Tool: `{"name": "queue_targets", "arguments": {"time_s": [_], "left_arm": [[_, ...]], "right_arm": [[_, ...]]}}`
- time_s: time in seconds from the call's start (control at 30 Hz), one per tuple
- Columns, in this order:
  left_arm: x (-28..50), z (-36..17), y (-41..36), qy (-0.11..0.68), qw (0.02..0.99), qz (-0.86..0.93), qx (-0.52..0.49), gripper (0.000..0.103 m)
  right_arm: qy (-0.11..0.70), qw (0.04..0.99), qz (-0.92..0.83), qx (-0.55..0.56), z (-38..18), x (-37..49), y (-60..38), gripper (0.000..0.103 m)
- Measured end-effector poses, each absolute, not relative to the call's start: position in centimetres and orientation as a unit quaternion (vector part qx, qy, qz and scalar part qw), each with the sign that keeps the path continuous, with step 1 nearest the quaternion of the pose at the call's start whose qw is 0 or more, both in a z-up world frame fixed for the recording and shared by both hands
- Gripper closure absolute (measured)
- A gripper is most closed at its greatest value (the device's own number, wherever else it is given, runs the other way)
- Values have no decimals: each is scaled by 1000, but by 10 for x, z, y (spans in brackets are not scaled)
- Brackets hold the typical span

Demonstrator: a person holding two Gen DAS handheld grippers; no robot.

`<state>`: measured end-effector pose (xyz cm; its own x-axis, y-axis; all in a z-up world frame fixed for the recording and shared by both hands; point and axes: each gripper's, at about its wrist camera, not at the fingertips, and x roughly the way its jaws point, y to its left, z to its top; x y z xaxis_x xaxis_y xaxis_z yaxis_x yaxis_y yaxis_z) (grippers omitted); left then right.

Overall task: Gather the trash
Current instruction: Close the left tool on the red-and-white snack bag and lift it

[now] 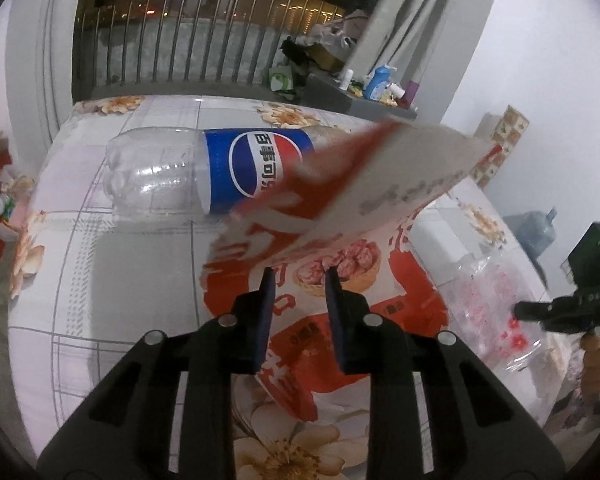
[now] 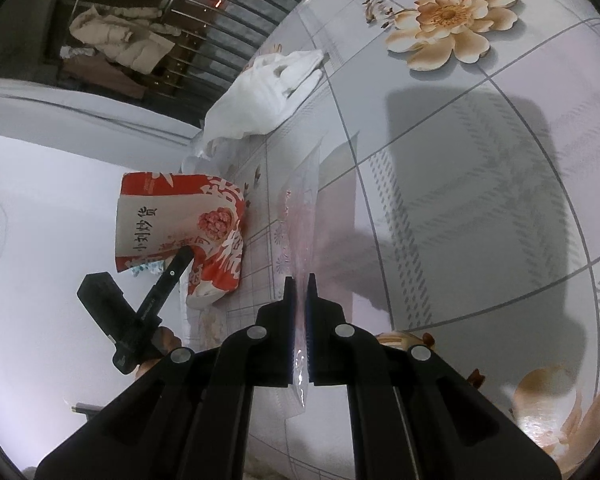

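My right gripper [image 2: 299, 280] is pinching the edge of a clear crinkly plastic bag with faint pink print [image 2: 298, 216], its pads pressed nearly together on the film, holding it up as the place the trash goes. My left gripper [image 1: 299, 274] stands part-spread around the red-and-white paper snack bag with a walnut picture [image 1: 352, 216]; the paper lies between the fingers, but I cannot tell whether the pads actually press on it.

The empty clear plastic cola bottle with a blue label [image 1: 204, 172] lies on its side on the floral-printed table cover [image 1: 80, 280], just behind the snack bag, not yet collected. A crumpled white cloth [image 2: 268, 96] sits at the table's far edge.

My worry is that the snack bag is stiff, wide and tilted, so a loose hold could let it slide out. Its corner could also catch the clear bag's limp mouth and fold it shut, or drag the thin film out of my right fingers.
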<state>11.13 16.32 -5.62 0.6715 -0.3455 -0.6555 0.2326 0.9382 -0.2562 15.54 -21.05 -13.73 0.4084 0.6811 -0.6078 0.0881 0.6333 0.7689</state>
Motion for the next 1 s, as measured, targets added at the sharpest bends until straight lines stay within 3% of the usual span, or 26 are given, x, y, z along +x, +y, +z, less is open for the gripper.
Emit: {"name": "queue_targets", "arguments": {"time_s": [0.13, 0.43, 0.9, 1.0], "left_arm": [[101, -52, 160, 369, 916, -147, -61, 79], [112, -54, 182, 379, 919, -98, -48, 51], [117, -50, 170, 379, 887, -242, -111, 53], [102, -50, 154, 385, 871, -280, -119, 61]], "right_arm": [[504, 749, 196, 384, -137, 154, -213, 98], [504, 746, 198, 388, -140, 154, -216, 98], [507, 746, 191, 386, -140, 154, -213, 98], [505, 747, 192, 387, -139, 153, -215, 98]]}}
